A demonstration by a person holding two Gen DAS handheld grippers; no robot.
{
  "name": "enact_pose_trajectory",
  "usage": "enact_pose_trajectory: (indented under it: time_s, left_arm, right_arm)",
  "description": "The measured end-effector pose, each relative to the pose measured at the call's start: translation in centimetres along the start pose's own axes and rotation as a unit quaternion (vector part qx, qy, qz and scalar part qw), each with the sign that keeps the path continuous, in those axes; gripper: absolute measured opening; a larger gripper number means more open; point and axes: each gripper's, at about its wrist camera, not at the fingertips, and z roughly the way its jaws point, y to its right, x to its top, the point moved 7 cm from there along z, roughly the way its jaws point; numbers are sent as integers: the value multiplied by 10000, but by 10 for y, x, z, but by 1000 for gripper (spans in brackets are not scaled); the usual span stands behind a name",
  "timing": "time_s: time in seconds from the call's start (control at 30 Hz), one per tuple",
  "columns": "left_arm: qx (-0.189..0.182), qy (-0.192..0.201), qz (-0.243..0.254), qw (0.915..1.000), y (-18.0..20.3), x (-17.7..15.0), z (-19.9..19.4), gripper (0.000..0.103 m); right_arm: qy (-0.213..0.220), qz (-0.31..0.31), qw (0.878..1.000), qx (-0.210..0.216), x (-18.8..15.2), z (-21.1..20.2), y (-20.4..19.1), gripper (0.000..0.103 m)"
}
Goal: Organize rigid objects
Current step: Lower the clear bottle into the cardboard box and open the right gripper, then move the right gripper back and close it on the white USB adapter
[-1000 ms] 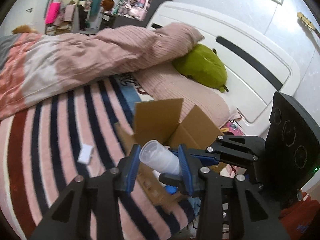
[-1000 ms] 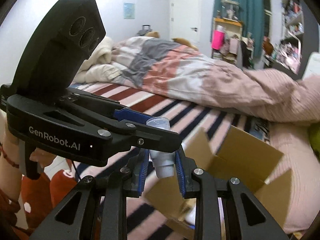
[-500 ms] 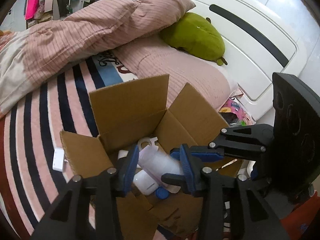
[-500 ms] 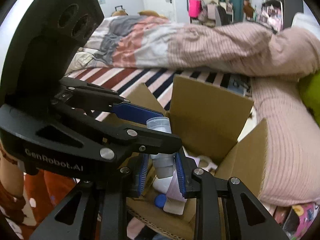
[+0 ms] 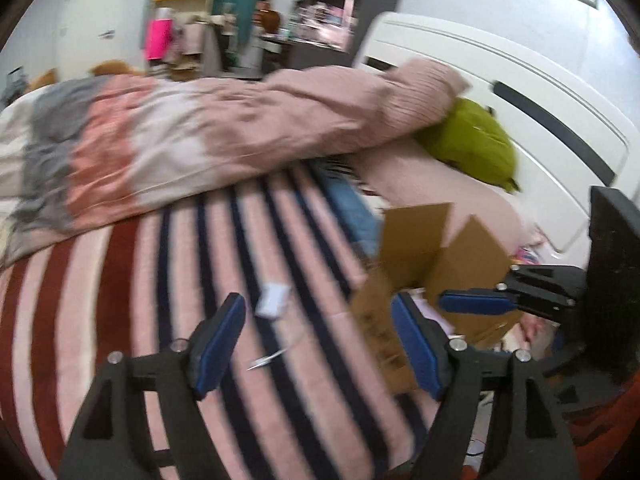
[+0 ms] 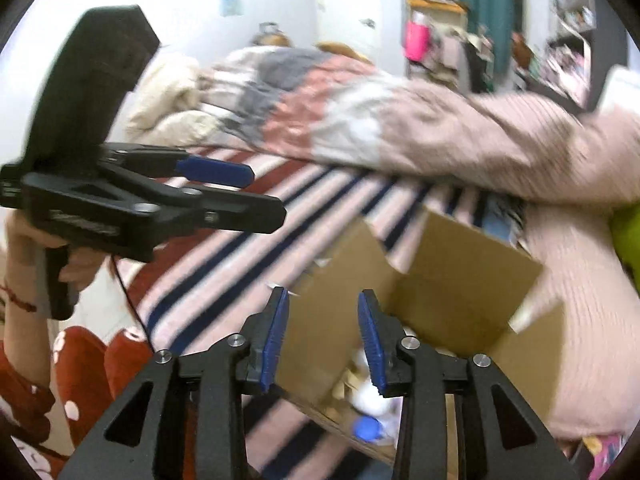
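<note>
An open cardboard box [image 5: 432, 256] stands on the striped bed; it also shows in the right wrist view [image 6: 452, 276], with white containers and a blue cap [image 6: 366, 428] inside. My left gripper [image 5: 316, 344] is open and empty above the blanket, left of the box. My right gripper [image 6: 324, 336] is open and empty, just above the box's near edge. A small white object [image 5: 273, 300] and a thin metal item [image 5: 266, 358] lie on the blanket between the left fingers. The frames are blurred.
A striped blanket [image 5: 120, 300] covers the bed. A bunched pink and grey duvet [image 5: 200, 136] lies behind it. A green plush [image 5: 476, 148] rests on a pink pillow [image 5: 432, 184] by the white headboard [image 5: 540, 120].
Both grippers have opened and let go of the plastic cups over the box. Both have lifted and drawn back; the left has swung left over the blanket.
</note>
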Motion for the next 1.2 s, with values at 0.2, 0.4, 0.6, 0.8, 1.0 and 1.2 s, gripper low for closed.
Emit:
enact_pose_trajectory:
  time_s: [0.2,0.4,0.6,0.8,1.0,1.2]
  left_arm:
    - [457,44,-268,9986,-67,-38,-10,77]
    - [549,-52,-449,9975,-119,-73,4,77]
    - [389,-96,-532,9978,-139,-89,24,77]
    - [413,-129,-555,9975,-152,-97,35,77]
    - [423,-235,-662,9966,-163,-104,46,77]
    - [401,-299,-737,9960,-163,-105,47,77]
  right_arm:
    - [-205,-309,9986,383,13,53,-66,47]
    - [-532,24,9986,61,0,120,-80,49]
    - [-374,483,9926,-1051,-8,171,-48,49]
    - [-739,909,9741,-1933,-18,214,6,52]
    - [-692,1277,9672,-2084,-27,230,37,53]
    - [-474,1488,9739,-1650,-25,230,39,40]
